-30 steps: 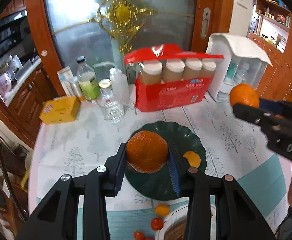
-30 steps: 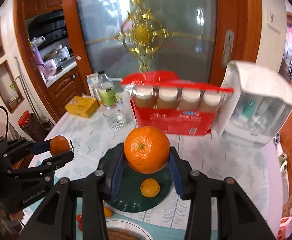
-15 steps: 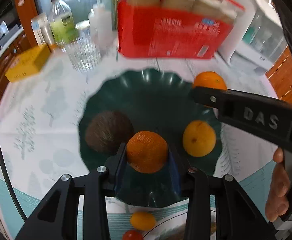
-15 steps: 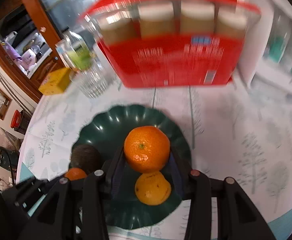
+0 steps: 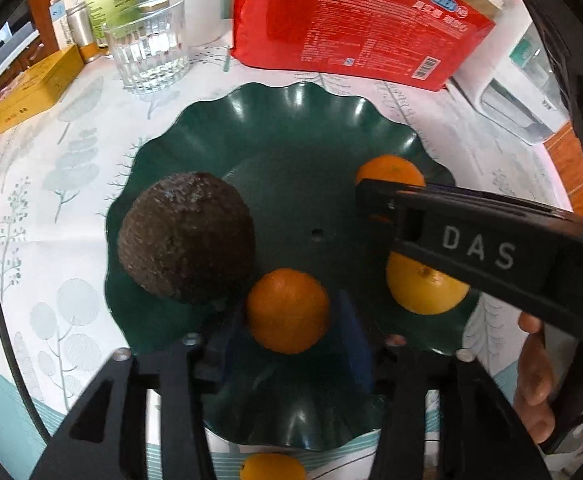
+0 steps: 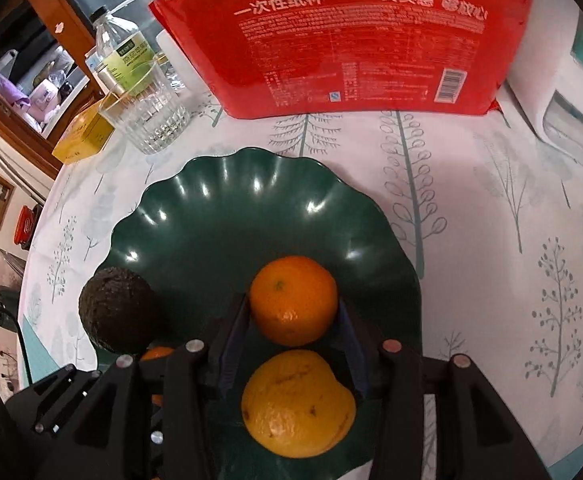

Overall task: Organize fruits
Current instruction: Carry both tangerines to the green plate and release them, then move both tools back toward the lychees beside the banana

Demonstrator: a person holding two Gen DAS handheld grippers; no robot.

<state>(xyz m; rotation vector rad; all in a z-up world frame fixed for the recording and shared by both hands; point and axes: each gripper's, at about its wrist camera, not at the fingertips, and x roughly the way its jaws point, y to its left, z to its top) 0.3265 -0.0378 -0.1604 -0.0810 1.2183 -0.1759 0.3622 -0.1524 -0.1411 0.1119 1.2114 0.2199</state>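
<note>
In the left wrist view, the left gripper (image 5: pixel 289 340) is down over the near rim of the green plate (image 5: pixel 291 116), its jaws opening around a small orange (image 5: pixel 287 310); gaps show on both sides of the fruit, so it looks released and resting on the plate, just beside a dark avocado (image 5: pixel 185 238). The right gripper's black finger crosses from the right, over a yellow-orange fruit (image 5: pixel 423 288) and another orange (image 5: pixel 389 170). In the right wrist view, the right gripper (image 6: pixel 293 336) has its jaws opening too, but more slowly, with a second orange (image 6: pixel 293 300) still between the blue pads (image 6: pixel 231 340), close to them or touching; whether it is free I cannot tell. The yellow-orange fruit (image 6: pixel 297 402) lies right under it. The step in hand is setting both oranges down on the plate. Next, I judge, both jaws need to spread fully, then lift straight up without nudging the neighbouring fruit.
</note>
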